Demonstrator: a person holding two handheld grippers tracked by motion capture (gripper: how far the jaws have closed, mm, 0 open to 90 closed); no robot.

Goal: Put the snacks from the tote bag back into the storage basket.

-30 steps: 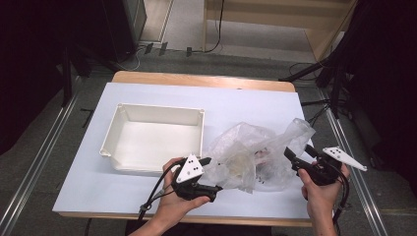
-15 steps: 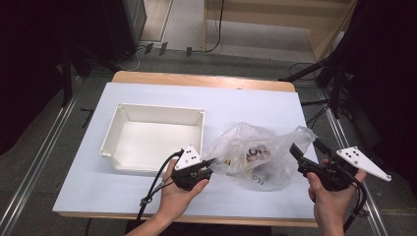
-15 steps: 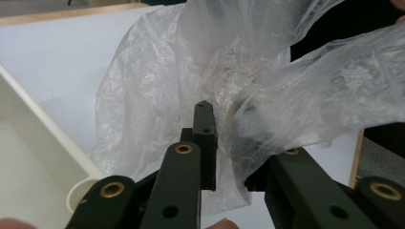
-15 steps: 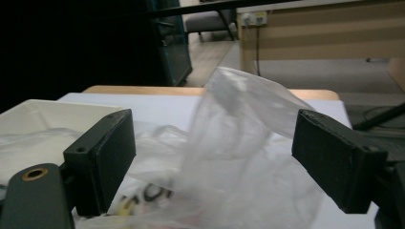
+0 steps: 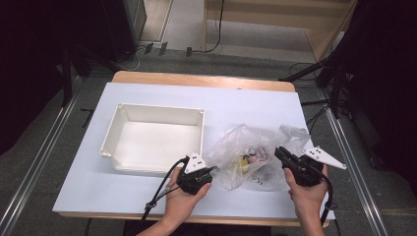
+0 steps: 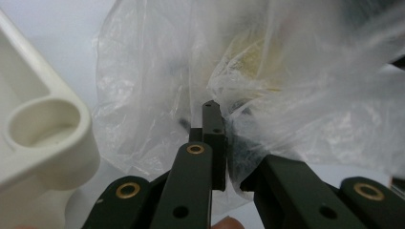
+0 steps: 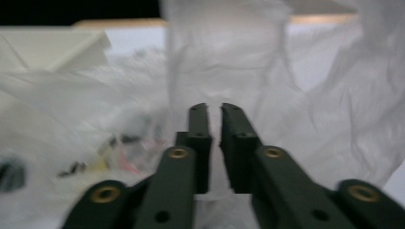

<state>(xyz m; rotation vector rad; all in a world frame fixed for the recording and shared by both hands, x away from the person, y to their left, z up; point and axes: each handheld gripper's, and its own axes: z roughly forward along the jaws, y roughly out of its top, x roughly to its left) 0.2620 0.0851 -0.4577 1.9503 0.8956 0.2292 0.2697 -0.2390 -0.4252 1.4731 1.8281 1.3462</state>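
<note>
A crumpled clear plastic bag (image 5: 255,157) with small mixed items inside lies on the white table top (image 5: 246,105), right of centre and toward the near edge. Through the film the high view shows a yellow piece (image 5: 243,160), a few pale rings and some dark bits, too small to identify. Just to the bag's left sits an empty white rectangular plastic tray (image 5: 152,137), its near right corner close to the bag but apparently not touching it.

The left gripper (image 5: 212,170), held in the person's left hand (image 5: 184,199), meets the bag's left edge. In the left gripper view its black jaws are pressed together with a fold of the film caught between them (image 6: 212,138), and the tray's rounded corner (image 6: 45,131) shows at the left.

The right gripper (image 5: 280,153), held in the right hand (image 5: 306,194), is at the bag's right side beneath a raised flap of plastic. In the right gripper view (image 7: 214,121) its jaws stand nearly closed with a thin slit between them, the bag's film right behind; the picture is blurred, so whether they pinch any plastic cannot be told.
</note>
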